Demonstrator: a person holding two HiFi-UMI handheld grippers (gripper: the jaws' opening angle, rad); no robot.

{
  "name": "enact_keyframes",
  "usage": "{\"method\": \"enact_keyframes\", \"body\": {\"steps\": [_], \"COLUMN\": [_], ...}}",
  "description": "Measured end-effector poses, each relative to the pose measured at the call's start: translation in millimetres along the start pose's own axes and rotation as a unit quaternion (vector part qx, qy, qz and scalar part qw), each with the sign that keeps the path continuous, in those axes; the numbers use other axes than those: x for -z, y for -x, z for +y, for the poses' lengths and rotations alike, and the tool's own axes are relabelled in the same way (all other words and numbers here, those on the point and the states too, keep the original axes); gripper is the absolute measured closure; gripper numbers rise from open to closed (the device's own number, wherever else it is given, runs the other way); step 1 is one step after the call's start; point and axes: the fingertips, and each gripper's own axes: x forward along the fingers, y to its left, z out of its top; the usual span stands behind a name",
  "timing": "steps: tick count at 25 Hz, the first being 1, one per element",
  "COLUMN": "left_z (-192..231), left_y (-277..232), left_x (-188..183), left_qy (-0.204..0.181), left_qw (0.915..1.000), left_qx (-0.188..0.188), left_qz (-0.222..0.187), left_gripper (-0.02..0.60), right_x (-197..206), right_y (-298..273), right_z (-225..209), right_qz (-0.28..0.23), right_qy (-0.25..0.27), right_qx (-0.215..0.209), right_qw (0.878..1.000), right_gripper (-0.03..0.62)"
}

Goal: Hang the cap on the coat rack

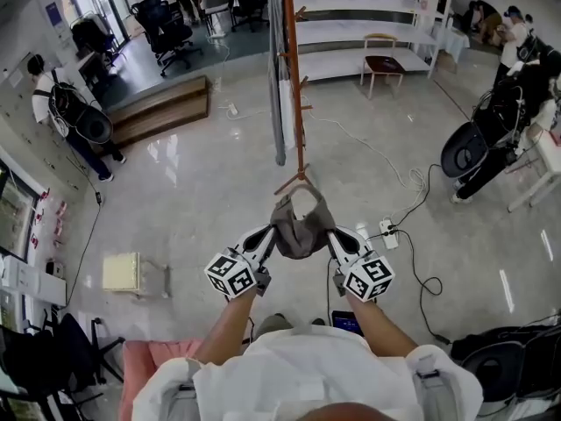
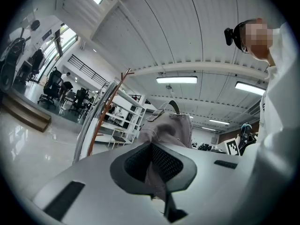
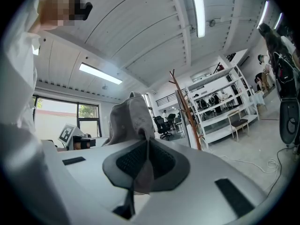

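Head view: left gripper point(image 1: 272, 238) and right gripper point(image 1: 333, 238) each clamp the grey cap point(image 1: 301, 224) before the coat rack point(image 1: 294, 77).

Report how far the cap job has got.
Done: the cap is picked up, clamped at each side by the left gripper and right gripper. In hand: it is held up short of the rack. Left: no peg carries it yet, so hooking it on and letting go remain.
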Motion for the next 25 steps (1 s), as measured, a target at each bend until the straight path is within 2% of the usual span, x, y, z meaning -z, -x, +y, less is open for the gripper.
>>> {"method": "enact_keyframes", "body": {"steps": [6, 13, 25], "left_z": [0, 26, 131], "left_y": [-13, -47, -104], "left_x": [16, 16, -31], "left_qy": [0.011, 0.022, 0.018], "left_qw": [0.9999, 0.9994, 0.9982], "left_qx": [0.007, 0.026, 0.057], "left_qz": [0.007, 0.003, -0.008], "left_gripper": [0.565, 0.565, 0.565], "right_x": [12, 6, -9], "right_y": [5, -20, -140], "right_z": [-19, -47, -86], "right_qz": [0.013, 0.014, 0.009], "right_qy": [-0.007, 0.004, 0.019], "right_qx": [0.009, 0.026, 0.032], "right_qw": [1.000, 1.000, 0.999], "right_gripper": [0.565, 0.565, 0.565]}}
